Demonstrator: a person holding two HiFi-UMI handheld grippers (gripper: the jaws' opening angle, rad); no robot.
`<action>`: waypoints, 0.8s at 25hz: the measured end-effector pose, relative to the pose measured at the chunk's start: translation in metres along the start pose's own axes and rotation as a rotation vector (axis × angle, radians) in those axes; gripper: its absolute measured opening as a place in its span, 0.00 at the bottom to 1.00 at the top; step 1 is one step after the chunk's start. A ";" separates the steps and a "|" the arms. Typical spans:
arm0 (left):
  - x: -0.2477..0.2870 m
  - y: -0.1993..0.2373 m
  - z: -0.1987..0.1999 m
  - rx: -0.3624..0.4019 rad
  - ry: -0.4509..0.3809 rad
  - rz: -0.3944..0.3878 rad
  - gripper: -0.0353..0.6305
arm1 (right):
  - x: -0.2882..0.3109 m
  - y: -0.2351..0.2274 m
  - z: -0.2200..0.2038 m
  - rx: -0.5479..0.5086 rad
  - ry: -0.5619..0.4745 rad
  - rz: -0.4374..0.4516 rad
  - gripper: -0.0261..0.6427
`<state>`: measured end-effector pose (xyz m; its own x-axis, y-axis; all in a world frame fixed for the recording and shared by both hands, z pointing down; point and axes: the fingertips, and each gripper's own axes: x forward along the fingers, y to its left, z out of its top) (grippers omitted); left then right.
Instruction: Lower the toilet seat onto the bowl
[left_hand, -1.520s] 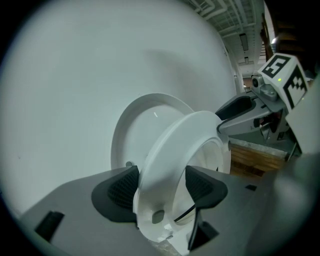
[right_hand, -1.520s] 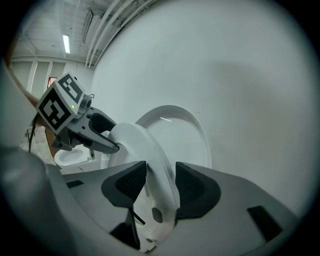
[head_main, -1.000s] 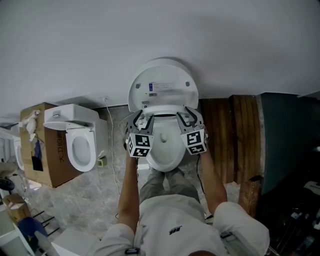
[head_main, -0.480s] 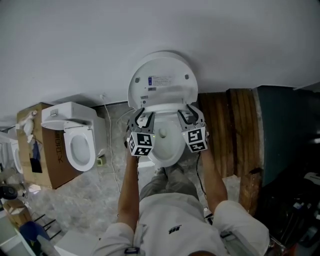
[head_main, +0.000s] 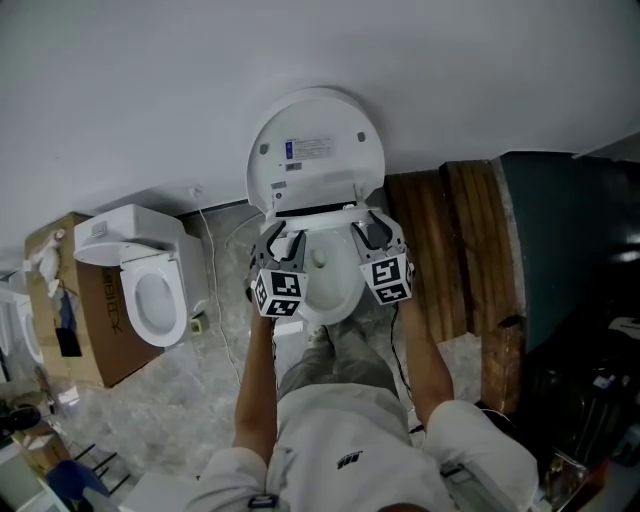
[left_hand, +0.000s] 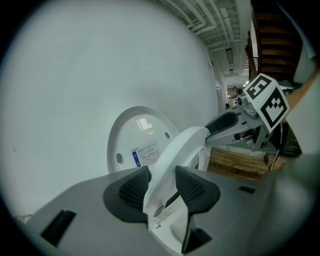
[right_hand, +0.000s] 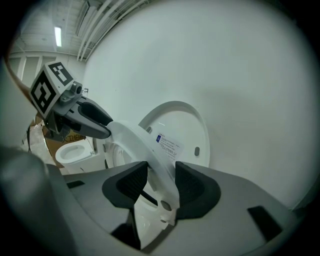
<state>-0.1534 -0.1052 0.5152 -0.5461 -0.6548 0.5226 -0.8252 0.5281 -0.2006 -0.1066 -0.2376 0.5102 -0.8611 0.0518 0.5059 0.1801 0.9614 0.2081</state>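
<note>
The white toilet seat (head_main: 318, 214) stands tilted forward, away from the raised lid (head_main: 315, 150), above the bowl (head_main: 330, 285). My left gripper (head_main: 284, 232) is shut on the seat's left rim (left_hand: 180, 150). Its jaws have just closed in and then eased a little, and the pads (left_hand: 134, 189) still press on the rim. My right gripper (head_main: 368, 228) is shut on the right rim (right_hand: 137, 145), pads (right_hand: 192, 186) on both sides of it. Each gripper view shows the other gripper (left_hand: 235, 124) (right_hand: 85, 119) across the ring, with the labelled lid (left_hand: 137, 145) (right_hand: 180, 135) behind.
A second white toilet (head_main: 150, 290) stands at the left against a cardboard box (head_main: 85, 320). Wooden planks (head_main: 450, 260) and a dark panel (head_main: 560, 230) lie to the right. A grey wall (head_main: 300, 50) rises behind the lid. My legs stand close before the bowl.
Both grippers have drawn back toward me with the seat between them. The seat has tipped away from the upright lid, and more of the lid's inner face shows.
</note>
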 end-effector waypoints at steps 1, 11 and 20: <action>-0.003 -0.004 -0.003 0.000 0.001 -0.004 0.33 | -0.004 0.003 -0.003 -0.001 0.004 -0.002 0.30; -0.030 -0.036 -0.031 0.004 0.008 -0.022 0.33 | -0.034 0.028 -0.034 0.003 0.029 -0.020 0.30; -0.050 -0.066 -0.061 0.011 0.031 -0.041 0.33 | -0.057 0.053 -0.066 -0.004 0.048 -0.014 0.30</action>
<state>-0.0630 -0.0746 0.5527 -0.5068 -0.6585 0.5564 -0.8485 0.4950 -0.1870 -0.0161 -0.2077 0.5477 -0.8397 0.0256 0.5425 0.1706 0.9607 0.2188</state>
